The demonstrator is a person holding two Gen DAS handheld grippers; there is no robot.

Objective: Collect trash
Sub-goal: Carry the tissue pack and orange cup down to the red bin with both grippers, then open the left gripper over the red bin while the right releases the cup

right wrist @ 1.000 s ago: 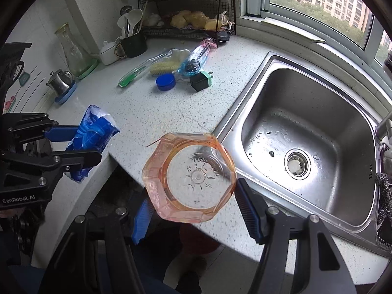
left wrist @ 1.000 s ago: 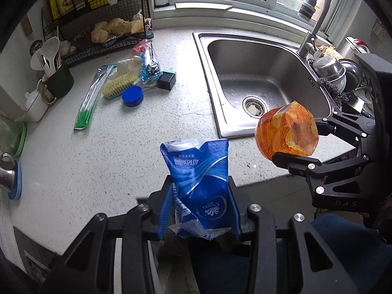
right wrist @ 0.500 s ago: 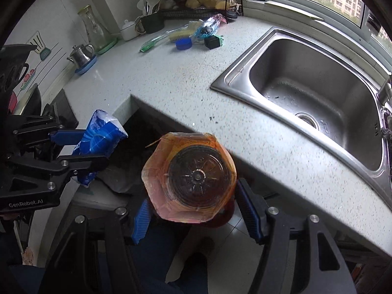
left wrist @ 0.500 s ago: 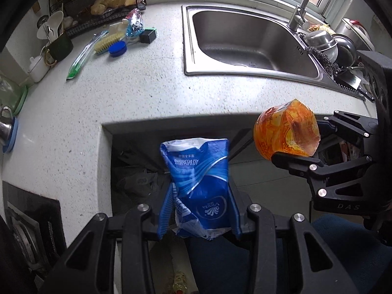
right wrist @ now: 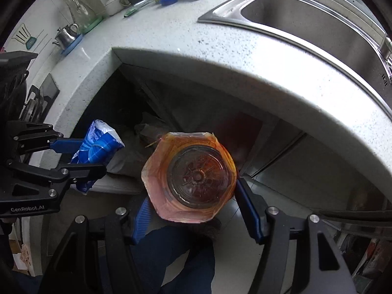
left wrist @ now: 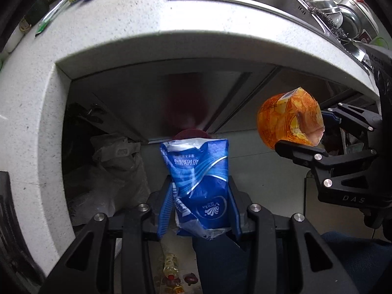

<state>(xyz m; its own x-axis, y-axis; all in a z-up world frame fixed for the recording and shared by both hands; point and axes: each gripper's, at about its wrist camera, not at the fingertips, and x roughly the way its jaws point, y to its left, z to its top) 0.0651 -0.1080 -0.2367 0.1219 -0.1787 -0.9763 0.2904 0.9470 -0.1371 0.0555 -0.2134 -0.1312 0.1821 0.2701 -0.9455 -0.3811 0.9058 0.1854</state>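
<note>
A crumpled blue tissue packet stands between the blue pads of my left gripper, which is shut on it; the same blue packet shows at the left of the right wrist view. My right gripper is shut on an orange plastic cup, seen bottom-on. That cup hangs at the right of the left wrist view. Both grippers point steeply down, in front of the white counter edge and over the floor. A dark red round thing peeks from behind the blue packet's top.
Under the counter lies a grey crumpled bag in a dark recess. Steel cabinet fronts close the space below the sink. A small bottle lies on the floor. Brushes and a blue lid sit far back on the counter.
Both grippers have sunk and drawn back from above the countertop to below its front edge, each keeping its item. The sink and counter slid up the frames; cabinet fronts and floor came into view.
</note>
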